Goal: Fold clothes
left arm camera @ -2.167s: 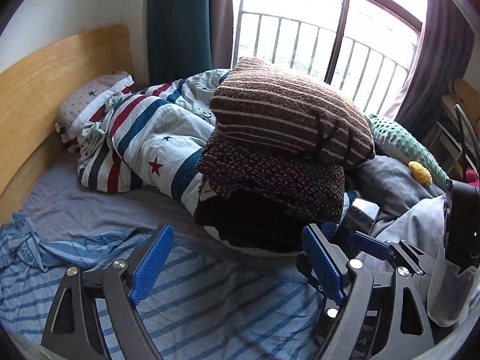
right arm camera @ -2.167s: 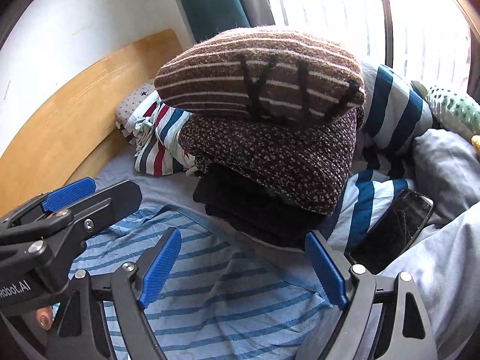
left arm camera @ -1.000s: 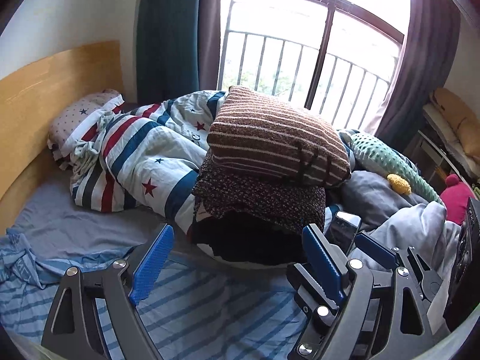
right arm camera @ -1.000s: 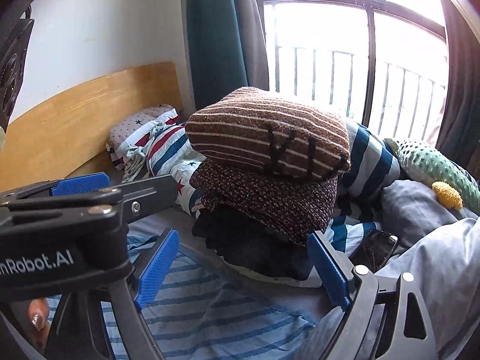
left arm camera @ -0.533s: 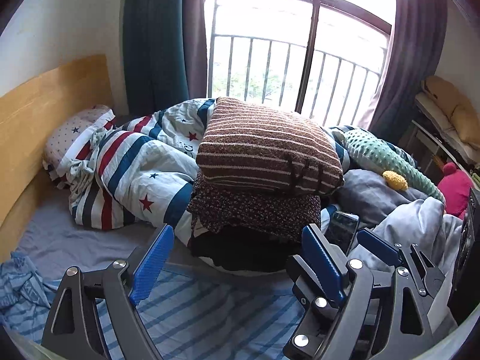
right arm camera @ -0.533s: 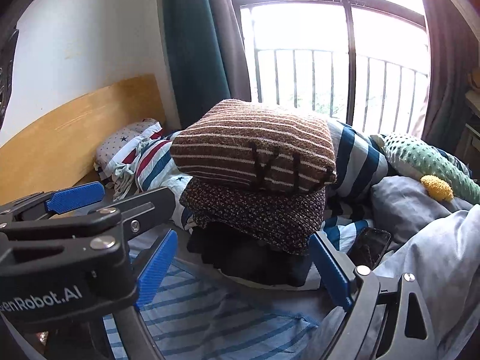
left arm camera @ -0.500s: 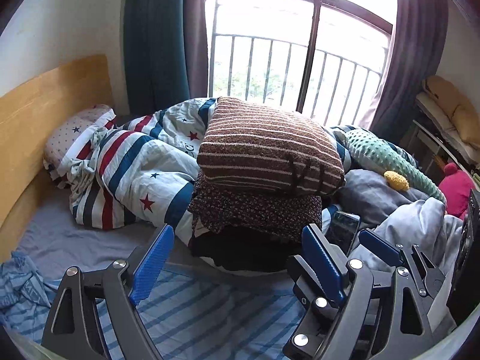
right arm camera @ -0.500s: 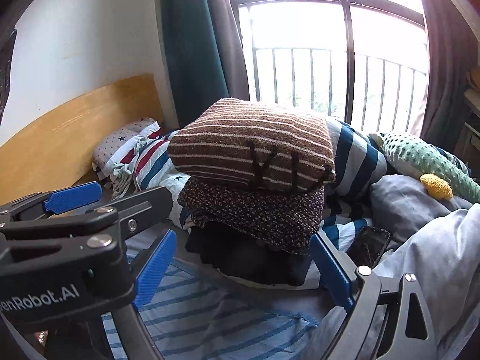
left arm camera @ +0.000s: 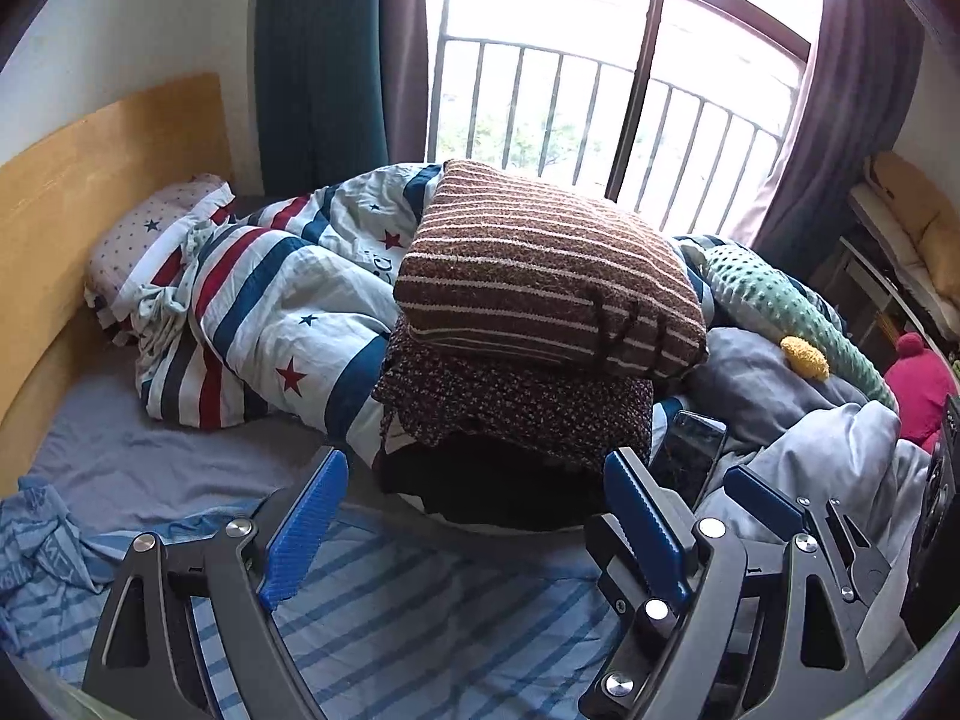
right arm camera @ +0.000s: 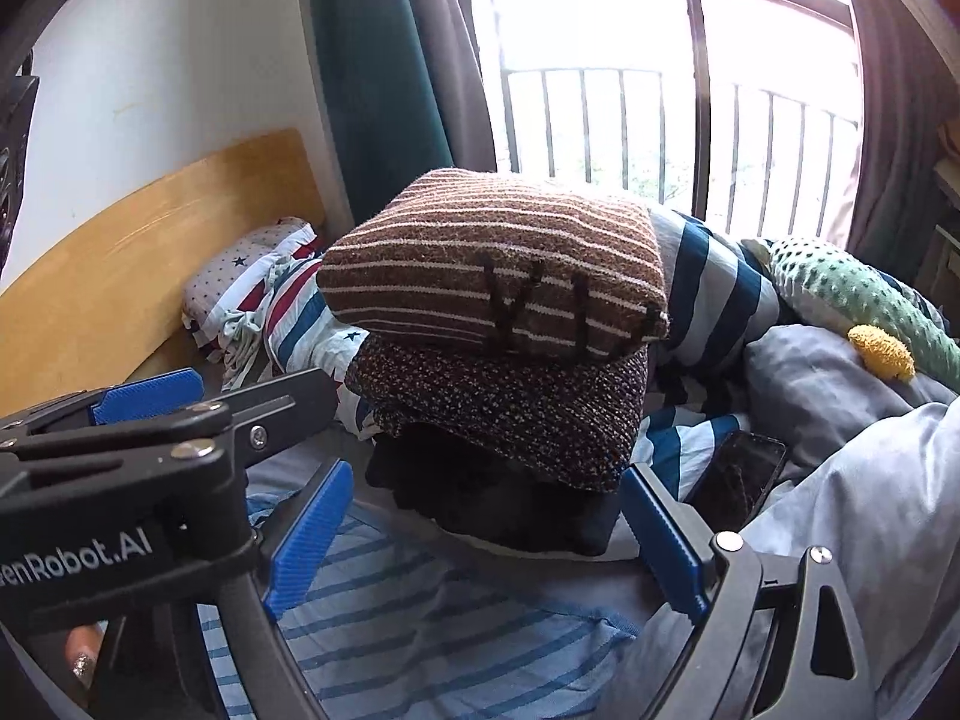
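Low in both views, the left claw and right claw hang with jaws spread wide and nothing between the pads. Just beneath them, across the bottom of each frame, lies a blue striped garment, rumpled and unfolded on the bed. This looks like the start of a fold: neither claw has taken cloth yet. Next move, by my reading, calls for each claw to drop to an edge or corner of the garment and pinch it. Behind, at frame centre, a stack of folded knits sits finished, a phone just right of it, the duvet to the left
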